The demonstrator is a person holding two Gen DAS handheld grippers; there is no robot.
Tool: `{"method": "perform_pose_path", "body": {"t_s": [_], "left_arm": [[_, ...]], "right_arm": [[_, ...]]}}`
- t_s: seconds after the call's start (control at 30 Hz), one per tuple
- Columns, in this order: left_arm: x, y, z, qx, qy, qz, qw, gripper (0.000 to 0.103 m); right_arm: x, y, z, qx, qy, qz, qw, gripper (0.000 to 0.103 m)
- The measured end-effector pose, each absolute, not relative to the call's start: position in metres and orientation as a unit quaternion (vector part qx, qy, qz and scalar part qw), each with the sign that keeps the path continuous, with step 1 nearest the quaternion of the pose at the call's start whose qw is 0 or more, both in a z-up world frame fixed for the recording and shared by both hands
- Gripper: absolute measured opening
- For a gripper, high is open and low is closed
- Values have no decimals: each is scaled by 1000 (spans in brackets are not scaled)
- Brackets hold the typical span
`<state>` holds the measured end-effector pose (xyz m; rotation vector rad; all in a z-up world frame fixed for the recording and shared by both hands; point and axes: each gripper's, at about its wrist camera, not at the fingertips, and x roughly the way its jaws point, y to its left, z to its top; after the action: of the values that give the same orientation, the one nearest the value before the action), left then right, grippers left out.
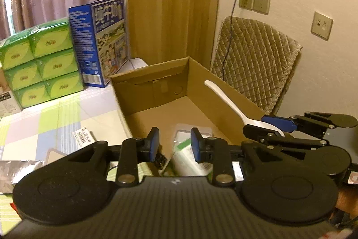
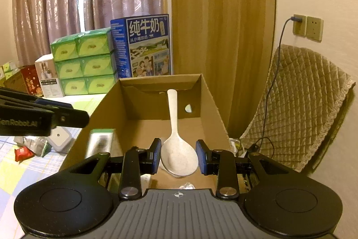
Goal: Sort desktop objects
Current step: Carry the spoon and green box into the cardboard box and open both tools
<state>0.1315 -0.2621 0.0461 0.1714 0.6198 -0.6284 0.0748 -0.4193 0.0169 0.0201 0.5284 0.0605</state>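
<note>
My right gripper (image 2: 178, 155) is shut on a white rice spoon (image 2: 176, 145) and holds its bowl between the blue pads, handle pointing forward over the open cardboard box (image 2: 212, 109). The spoon (image 1: 230, 102) and right gripper (image 1: 271, 127) also show at the right of the left wrist view, above the box's right wall (image 1: 223, 100). My left gripper (image 1: 175, 145) is open and empty, hovering over the box's near left corner. Below it a green-and-white packet (image 1: 188, 156) lies blurred in the box; it also shows in the right wrist view (image 2: 100, 142).
Green tissue boxes (image 1: 42, 64) and a blue milk carton (image 1: 100, 40) stand at the table's back. A barcoded packet (image 1: 84, 137) and silver wrapper (image 1: 15, 172) lie on the checked cloth. A white square device (image 2: 59, 137) and red packet (image 2: 22, 153) lie left. A padded chair (image 2: 297, 104) stands right.
</note>
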Motion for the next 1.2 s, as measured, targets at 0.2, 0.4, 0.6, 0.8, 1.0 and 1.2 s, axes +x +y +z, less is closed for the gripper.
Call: {"method": "perform_pose_path", "body": {"t_s": [0.2, 0.4, 0.6, 0.8, 1.0, 1.2], "left_arm": [[130, -245, 51, 81, 294, -296, 905, 26], [128, -224, 51, 70, 300, -287, 907, 29], [118, -201, 48, 58, 305, -273, 910, 31], [105, -176, 50, 52, 307, -259, 914, 33], [91, -149, 54, 49, 312, -241, 918, 42], [76, -120, 55, 53, 316, -222, 921, 61]], "right_arm": [[84, -410, 19, 23, 261, 46, 964, 31], [82, -414, 21, 40, 255, 45, 965, 70], [61, -415, 22, 40, 263, 44, 963, 70], [37, -404, 31, 37, 255, 49, 965, 70], [19, -383, 43, 30, 249, 62, 966, 80], [9, -357, 47, 20, 257, 81, 963, 87]]}}
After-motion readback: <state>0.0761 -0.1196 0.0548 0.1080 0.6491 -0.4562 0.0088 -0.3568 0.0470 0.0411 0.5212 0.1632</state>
